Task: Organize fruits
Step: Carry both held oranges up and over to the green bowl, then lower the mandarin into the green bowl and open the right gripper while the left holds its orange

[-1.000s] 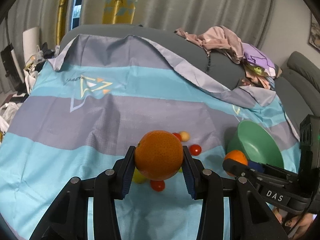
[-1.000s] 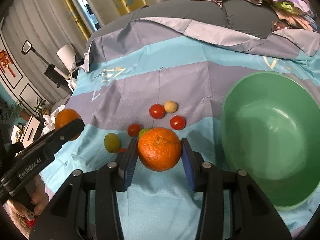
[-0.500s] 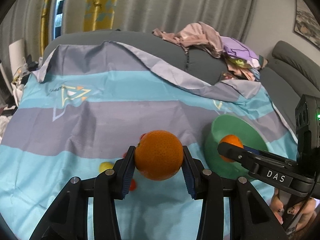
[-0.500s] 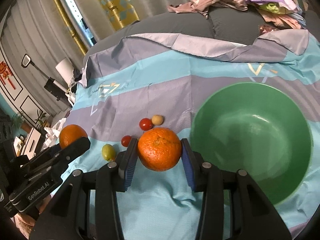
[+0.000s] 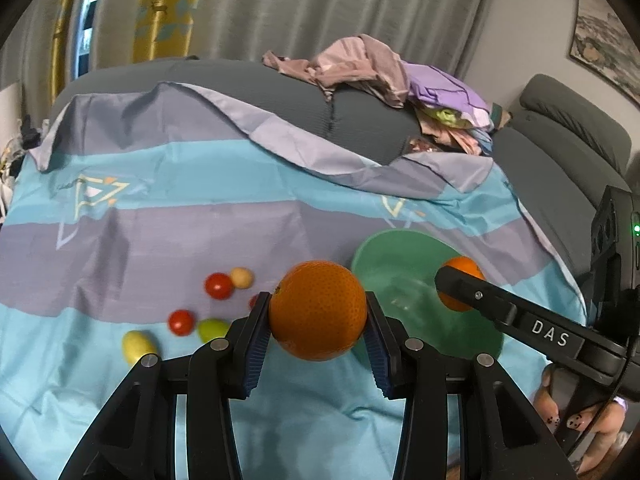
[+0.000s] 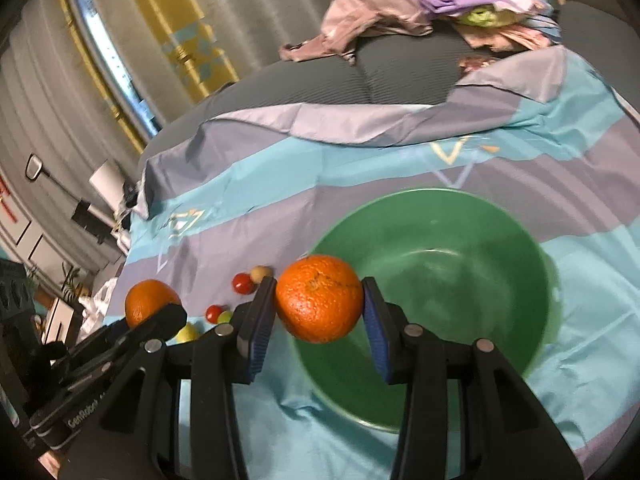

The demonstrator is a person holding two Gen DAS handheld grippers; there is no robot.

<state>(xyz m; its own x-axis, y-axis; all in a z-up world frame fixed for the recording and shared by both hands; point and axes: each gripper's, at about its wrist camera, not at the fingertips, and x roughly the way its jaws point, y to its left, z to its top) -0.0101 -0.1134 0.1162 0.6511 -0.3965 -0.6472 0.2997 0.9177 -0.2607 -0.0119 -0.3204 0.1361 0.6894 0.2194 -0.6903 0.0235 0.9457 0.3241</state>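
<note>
While each gripper pinches an orange in its jaws, likely bound for the bowl [image 6: 432, 304], the left gripper [image 5: 318, 318] hangs just short of its rim and the right gripper [image 6: 320, 300] over it. Small fruits [image 5: 218, 286] lie left on the sheet [image 5: 160, 184]; nothing blocks the way.

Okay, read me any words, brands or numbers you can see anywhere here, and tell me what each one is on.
"DAS": on the right gripper, seen from the left wrist view.
"GenRobot", the rest cut off: on the left gripper, seen from the right wrist view.
Red wall hanging: too blurred to read.
</note>
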